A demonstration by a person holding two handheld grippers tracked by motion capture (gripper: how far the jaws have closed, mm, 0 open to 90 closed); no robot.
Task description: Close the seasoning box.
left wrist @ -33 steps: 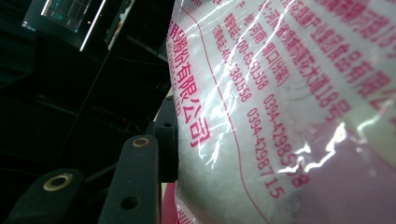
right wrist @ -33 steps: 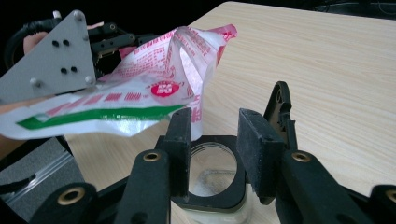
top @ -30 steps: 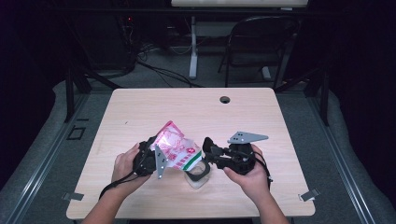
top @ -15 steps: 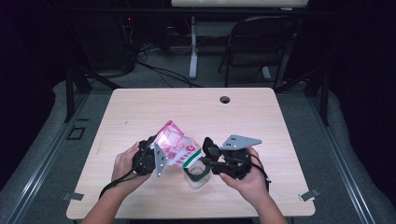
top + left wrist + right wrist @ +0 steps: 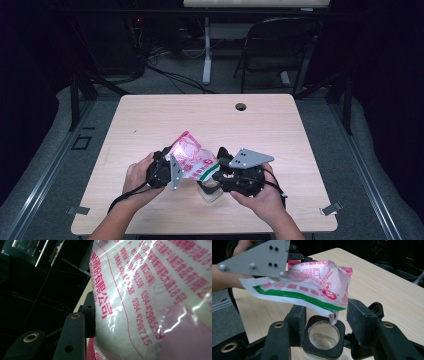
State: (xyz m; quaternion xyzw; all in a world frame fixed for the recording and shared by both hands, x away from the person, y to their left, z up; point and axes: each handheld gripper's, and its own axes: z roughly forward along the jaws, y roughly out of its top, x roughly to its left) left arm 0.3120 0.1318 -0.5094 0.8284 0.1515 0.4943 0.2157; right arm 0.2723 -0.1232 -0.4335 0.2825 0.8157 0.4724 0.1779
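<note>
The pink-and-white printed plastic bag of white powder (image 5: 191, 159) is gripped in the jaws of the left gripper (image 5: 165, 170) and tilted over a small clear jar with a black square rim (image 5: 323, 337), near the worktop's (image 5: 280, 130) 6 o'clock edge. The right gripper (image 5: 324, 320), at 3 o'clock of the bag, has just been opening its jaws; they now stand apart on both sides of the jar, not pressing it. I judge this is the pouring step, and next the bag's open corner must come exactly above the jar mouth.

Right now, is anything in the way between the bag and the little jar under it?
Nothing visible. The bag, gripped by the left gripper, hangs with its corner just above the jar and its open mouth. The right gripper has just been opening; its jaws stand beside the jar.
</note>
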